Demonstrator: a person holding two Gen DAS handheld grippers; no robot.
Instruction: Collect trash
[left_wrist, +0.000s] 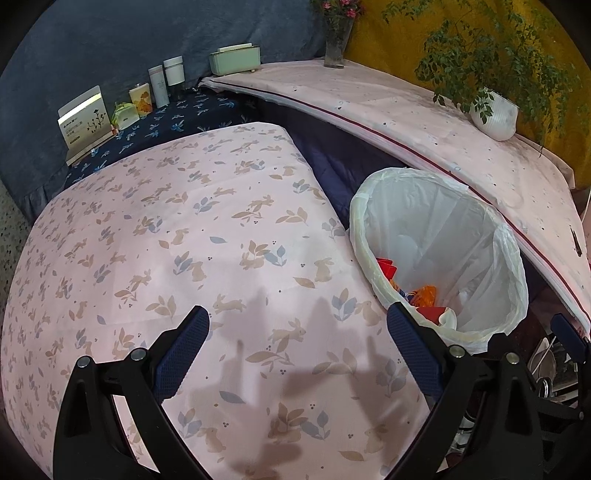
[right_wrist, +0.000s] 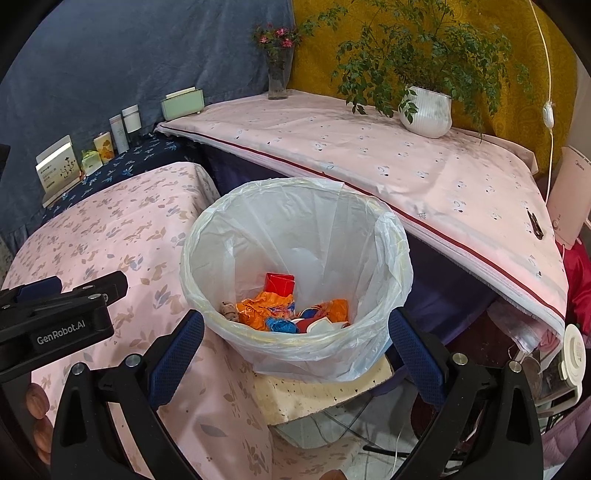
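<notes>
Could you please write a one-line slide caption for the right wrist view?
Open right claw poised over the lined trash bin holding orange wrappers and a red carton.

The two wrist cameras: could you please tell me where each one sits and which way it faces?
Left wrist: behind the open left gripper, over the rabbit-print cloth, with the trash bin to its right.
Right wrist: behind the open right gripper, looking down into the bin's trash; the left gripper and a hand's fingers show at the left edge.
Shared: the bin, the potted plant and the flower vase.
</notes>
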